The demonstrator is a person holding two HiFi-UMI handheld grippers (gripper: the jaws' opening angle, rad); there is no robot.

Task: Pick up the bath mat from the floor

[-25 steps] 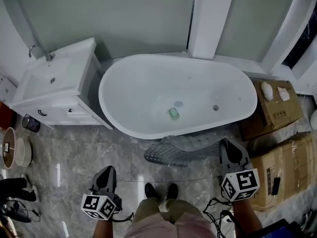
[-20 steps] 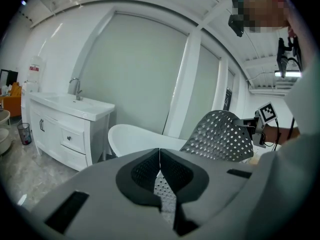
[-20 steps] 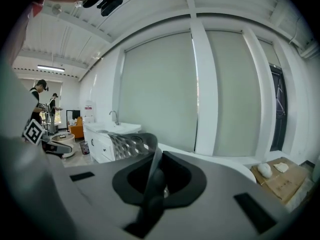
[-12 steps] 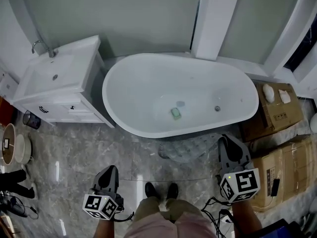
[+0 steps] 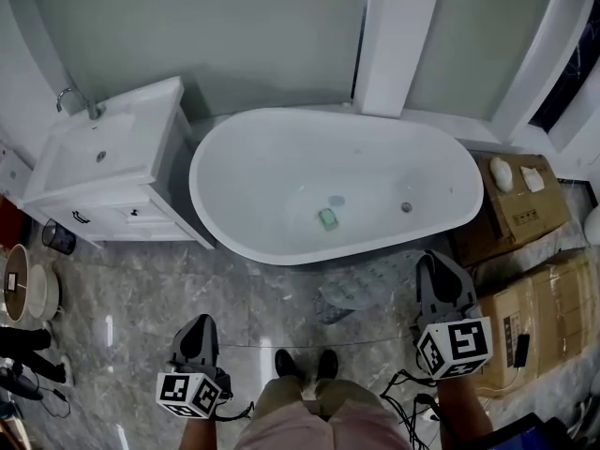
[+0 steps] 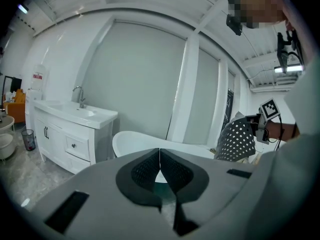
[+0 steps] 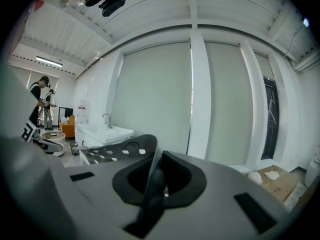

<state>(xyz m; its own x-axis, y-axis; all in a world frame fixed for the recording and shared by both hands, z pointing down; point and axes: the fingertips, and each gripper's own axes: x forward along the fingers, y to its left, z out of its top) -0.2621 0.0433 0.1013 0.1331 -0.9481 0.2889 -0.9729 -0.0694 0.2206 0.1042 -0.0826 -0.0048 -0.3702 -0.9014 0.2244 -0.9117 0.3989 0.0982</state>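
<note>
Left gripper (image 5: 198,328): jaws pressed together, empty, well apart from the bath mat (image 5: 359,289). The bath mat droops leftward from the right gripper (image 5: 433,268), whose jaws pinch one edge. Unclear whether its low end clears the floor (image 5: 150,289). Likely best: raise steadily, keep the pinch firm, stay off the bathtub (image 5: 262,157) ahead.

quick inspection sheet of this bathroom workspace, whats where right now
surface: grey marble floor, glossy
job's things: bath mat hangs crumpled from the right gripper; cannot tell if its low end touches the floor
clutter: cardboard boxes right of the bathtub; green item inside the bathtub; bowls at far left
grippers: right gripper shut on bath mat; left gripper shut, empty
cables: wires trailing below the right gripper
surroundings: vanity left of the bathtub; people far off
</note>
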